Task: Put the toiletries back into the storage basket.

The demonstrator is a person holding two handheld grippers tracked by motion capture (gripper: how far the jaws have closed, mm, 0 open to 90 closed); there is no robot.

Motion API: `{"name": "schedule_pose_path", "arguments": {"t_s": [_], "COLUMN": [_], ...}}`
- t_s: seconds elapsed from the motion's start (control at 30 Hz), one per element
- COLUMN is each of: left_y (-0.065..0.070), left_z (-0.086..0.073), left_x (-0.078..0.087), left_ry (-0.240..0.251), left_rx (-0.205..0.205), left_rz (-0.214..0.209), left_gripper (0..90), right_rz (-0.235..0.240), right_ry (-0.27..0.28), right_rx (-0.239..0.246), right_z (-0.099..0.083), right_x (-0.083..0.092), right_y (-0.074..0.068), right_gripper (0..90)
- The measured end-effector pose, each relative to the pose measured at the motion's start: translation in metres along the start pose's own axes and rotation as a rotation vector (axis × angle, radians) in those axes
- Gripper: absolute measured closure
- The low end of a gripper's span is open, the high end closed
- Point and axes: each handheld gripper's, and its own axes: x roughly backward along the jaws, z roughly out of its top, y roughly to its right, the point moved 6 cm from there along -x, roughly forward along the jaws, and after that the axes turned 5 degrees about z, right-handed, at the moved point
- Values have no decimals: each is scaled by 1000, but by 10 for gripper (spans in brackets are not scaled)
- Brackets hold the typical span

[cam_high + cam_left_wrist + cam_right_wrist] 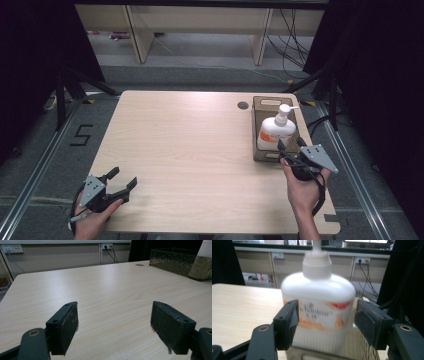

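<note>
A: The right tool (291, 148) is standing wide open at the near end of the brown bin (257, 131), with its jaws on either side of the pump bottle (318, 310) but gripping nothing yet. In the right gripper view the pads are sitting just off the bottle's flanks, a gap showing on the right side.

B: And the left tool (123, 180)?

A: It is resting at the near left corner of the tabletop (190, 150), jaws spread apart and empty, well apart from the bin.

B: What is worrying you about the right one?

A: The bottle is broad and smooth, so the jaws are having to span nearly their full reach. If they are closing off-centre, one pad may be pushing the bottle sideways against the bin wall or tipping it. Closing too low, a pad could be catching the bin's near rim instead.

B: How is the bottle looking?

A: It is standing upright in the bin at the far right of the tabletop: white, rounded shoulders, a ribbed lower part, an orange and red label, and a white pump head on top.
</note>
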Motion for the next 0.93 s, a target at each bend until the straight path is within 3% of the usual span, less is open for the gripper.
{"name": "schedule_pose_path", "arguments": {"t_s": [0.13,0.27,0.5,0.57,0.6,0.67,0.73,0.8,0.87,0.9,0.93], "left_y": [0,0,0,0,0,-1,-1,-1,-1,-1,-1], "left_z": [0,0,0,0,0,0,0,0,0,0,1], "left_x": [0,0,0,-1,-1,0,0,0,0,0,-1], "left_ry": [1,0,0,12,13,1,6,7,7,6,19], "left_rx": [2,0,5,5,2,9,13,14,13,13,14], "left_rz": [1,0,1,-5,-6,-1,-3,-6,-7,-7,-14], "left_gripper": [218,218,218,218,218,218,220,220,220,220,220], "right_rz": [-20,-18,-53,-41,-58,-64,-71,-60,-62,-73,-49], "right_ry": [-57,-71,-89,-93,-114,-100,-120,-87,-118,-110,-101], "right_rx": [-14,-56,-28,-48,-65,-33,-61,-38,-77,-62,-74], "right_z": [-19,-39,-73,-81,-86,-89,-91,-92,-94,-93,-94], "right_x": [7,10,15,16,19,19,21,18,21,21,20], "right_y": [6,10,17,16,16,19,18,19,17,19,17], "right_gripper": [367,368,375,371,371,367,365,363,359,357,352]}}
